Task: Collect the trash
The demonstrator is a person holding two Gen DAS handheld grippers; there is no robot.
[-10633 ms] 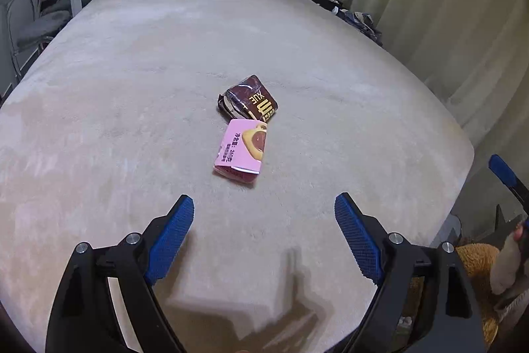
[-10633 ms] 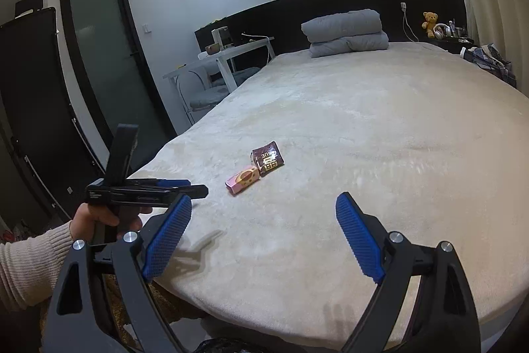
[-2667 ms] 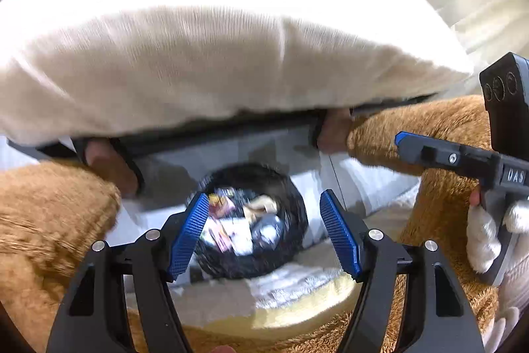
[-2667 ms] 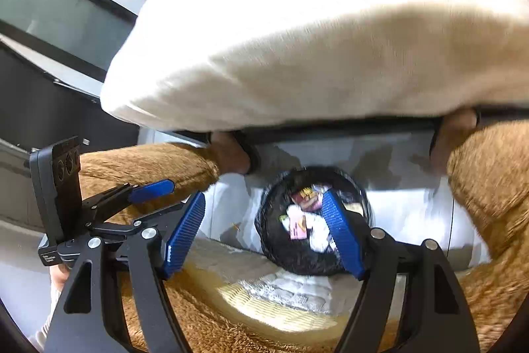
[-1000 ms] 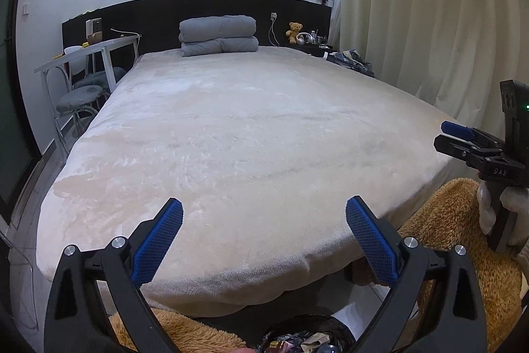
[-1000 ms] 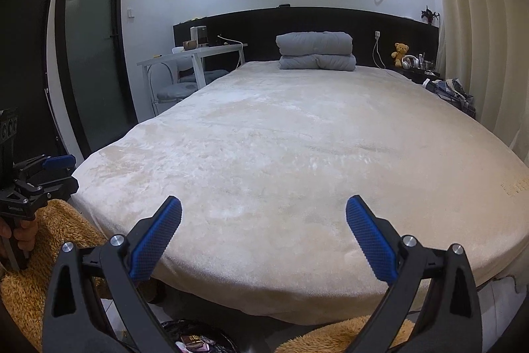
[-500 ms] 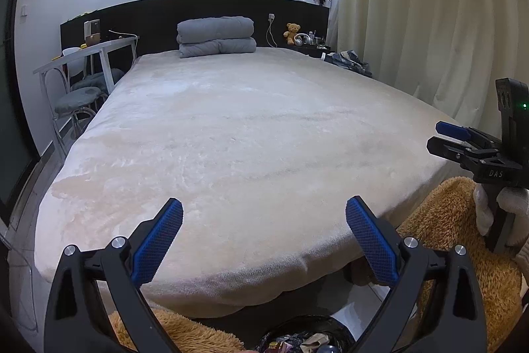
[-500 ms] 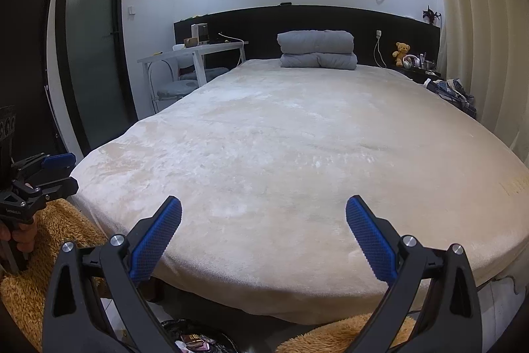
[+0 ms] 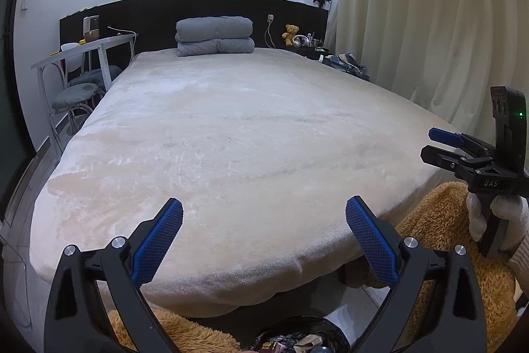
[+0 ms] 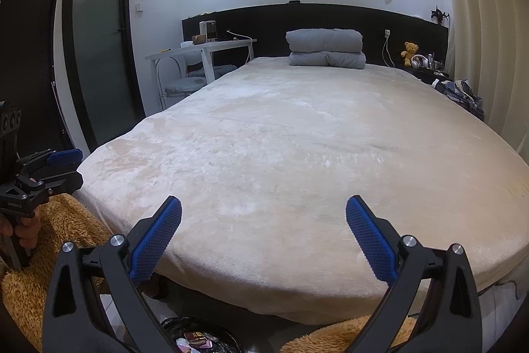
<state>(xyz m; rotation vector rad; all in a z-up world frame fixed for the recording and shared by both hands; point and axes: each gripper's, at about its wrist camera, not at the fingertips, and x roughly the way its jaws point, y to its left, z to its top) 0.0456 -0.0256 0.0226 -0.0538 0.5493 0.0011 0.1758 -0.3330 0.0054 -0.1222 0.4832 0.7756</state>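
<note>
Trash (image 9: 299, 343) in black bin (image 9: 325, 325) below bed (image 9: 231, 134) foot | L view: left gripper (image 9: 264, 222) apart, empty; risk: bin nudged over w/ next swing | R view: right gripper (image 10: 264, 222) apart, empty; bed top bare, wrappers (image 10: 196, 340) binned.

Count from my feeds: 2 grippers, left gripper (image 9: 264, 230) and right gripper (image 10: 264, 229), each with 2 blue pads spread wide. 1 bed (image 9: 231, 134). 1 folded grey quilt (image 9: 215, 37), doubled into two layers. 1 teddy bear (image 9: 291, 33). 1 desk (image 9: 86, 53). 1 stool (image 9: 76, 95) that I can make out beside it. 1 trash bag (image 9: 297, 336) under the bed's foot; the wrappers inside are too jumbled to count. 1 curtain (image 9: 429, 22). 1 door (image 10: 99, 38).
</note>
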